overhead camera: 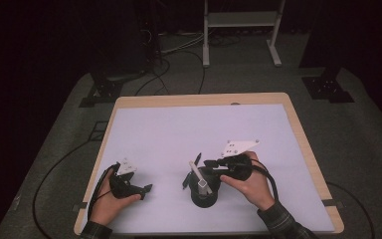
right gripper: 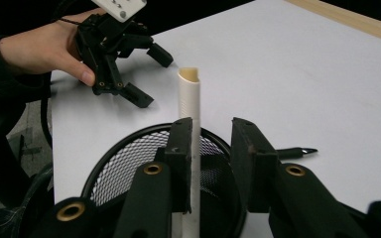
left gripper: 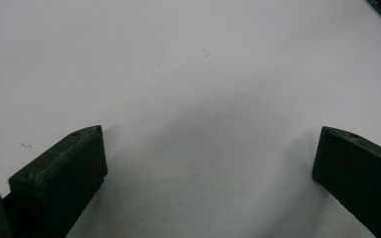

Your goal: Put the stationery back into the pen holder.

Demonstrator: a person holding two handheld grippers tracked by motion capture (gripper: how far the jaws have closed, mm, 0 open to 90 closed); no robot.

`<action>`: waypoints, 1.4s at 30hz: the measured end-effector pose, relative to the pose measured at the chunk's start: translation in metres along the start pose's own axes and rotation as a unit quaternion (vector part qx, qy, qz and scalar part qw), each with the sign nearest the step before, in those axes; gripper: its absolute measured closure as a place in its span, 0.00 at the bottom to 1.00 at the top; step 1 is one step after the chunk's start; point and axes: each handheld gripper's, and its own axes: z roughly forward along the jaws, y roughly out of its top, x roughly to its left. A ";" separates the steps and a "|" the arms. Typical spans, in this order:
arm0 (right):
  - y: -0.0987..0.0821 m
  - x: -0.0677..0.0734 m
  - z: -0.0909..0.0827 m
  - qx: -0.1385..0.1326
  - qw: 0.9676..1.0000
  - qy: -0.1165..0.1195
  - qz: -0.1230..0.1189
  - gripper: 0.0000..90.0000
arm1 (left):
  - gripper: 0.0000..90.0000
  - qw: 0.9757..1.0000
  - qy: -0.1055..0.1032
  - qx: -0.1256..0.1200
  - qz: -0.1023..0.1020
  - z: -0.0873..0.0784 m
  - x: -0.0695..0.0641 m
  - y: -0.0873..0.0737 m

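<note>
Right gripper (right gripper: 209, 144) sat nearest the lens, over the mesh cup (right gripper: 129, 163). Jaws stood a little apart, the white tube (right gripper: 189, 94) between them. One jaw was touching the tube; the other stood clear with a gap, so no clamp. In the high view this gripper (overhead camera: 195, 169) was at 5 o'clock from table centre, held by the right hand (overhead camera: 246, 181).

Table (overhead camera: 298, 124) carried a white sheet (overhead camera: 199, 129). Both hands came in from 6 o'clock.

Cup (overhead camera: 204, 196) stood at 6 o'clock from sheet centre, near the front edge. Tube (overhead camera: 199, 177) stood in it, leaning toward 11 o'clock, top end clear of the rim.

Left gripper (overhead camera: 146, 189) was at 9 o'clock from the cup, well apart. Its jaws (left gripper: 208, 163) were wide open over bare sheet, nothing between them.

Black pen (right gripper: 297, 151) lay on the sheet at 3 o'clock from the cup in the right gripper view.
</note>
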 end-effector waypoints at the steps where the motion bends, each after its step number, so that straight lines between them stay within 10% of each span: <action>1: -0.001 -0.001 -0.002 -0.001 1.000 -0.002 0.002 0.76 | 0.00 1.000 0.000 0.000 0.000 0.000 0.000 0.000; 21: -0.028 -0.032 -0.033 0.003 0.997 -0.076 0.034 0.52 | 0.00 1.000 0.000 0.000 0.000 0.000 0.000 0.000; 42: -0.087 -0.050 -0.056 0.064 0.982 -0.167 0.065 0.42 | 0.04 1.000 0.000 -0.003 0.004 -0.003 0.000 0.001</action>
